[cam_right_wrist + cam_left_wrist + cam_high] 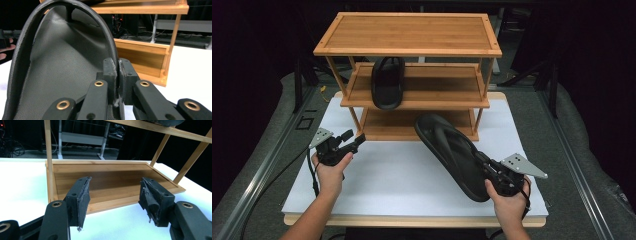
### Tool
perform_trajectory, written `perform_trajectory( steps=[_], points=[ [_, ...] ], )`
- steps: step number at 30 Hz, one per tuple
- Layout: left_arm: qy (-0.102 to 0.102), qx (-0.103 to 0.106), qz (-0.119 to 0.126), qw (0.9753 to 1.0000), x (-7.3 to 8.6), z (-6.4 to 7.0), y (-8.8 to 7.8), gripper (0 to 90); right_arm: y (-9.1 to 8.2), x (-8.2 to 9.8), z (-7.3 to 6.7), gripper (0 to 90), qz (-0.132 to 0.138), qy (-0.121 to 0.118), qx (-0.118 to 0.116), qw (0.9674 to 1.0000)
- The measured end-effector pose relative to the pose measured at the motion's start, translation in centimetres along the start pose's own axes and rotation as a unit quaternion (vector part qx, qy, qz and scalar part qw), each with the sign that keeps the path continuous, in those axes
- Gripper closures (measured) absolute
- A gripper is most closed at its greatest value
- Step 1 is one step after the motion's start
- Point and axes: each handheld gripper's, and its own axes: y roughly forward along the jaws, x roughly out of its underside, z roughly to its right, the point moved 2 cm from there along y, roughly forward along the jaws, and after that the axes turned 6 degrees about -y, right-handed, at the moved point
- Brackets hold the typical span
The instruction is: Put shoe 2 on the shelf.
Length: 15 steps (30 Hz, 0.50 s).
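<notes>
Sandal (454, 152), black, matte rubber with pebbled sole, carries no legible writing; it hangs tilted over the white table (402, 170), rim pinched by the right gripper (118, 67). Left gripper (115, 195): jaws spread, empty, facing the slatted bamboo rack (412, 35).

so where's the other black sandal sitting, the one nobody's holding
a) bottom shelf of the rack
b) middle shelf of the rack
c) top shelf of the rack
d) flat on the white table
b: in the high view the loose sandal lies on the middle shelf of the bamboo rack, while the right gripper is clamped on the edge of the other sandal over the white table.
</notes>
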Motion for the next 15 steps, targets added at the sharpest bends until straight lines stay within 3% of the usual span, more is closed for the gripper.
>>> perform_trajectory(
  steps=[15],
  points=[
    [-0.005, 0.001, 0.010, 0.9999, -0.4, -0.3, -0.4, 41.1, 2.2, -2.4, -0.3, 85.0, 0.023, 0.013, 0.018, 0.9995]
  ],
)
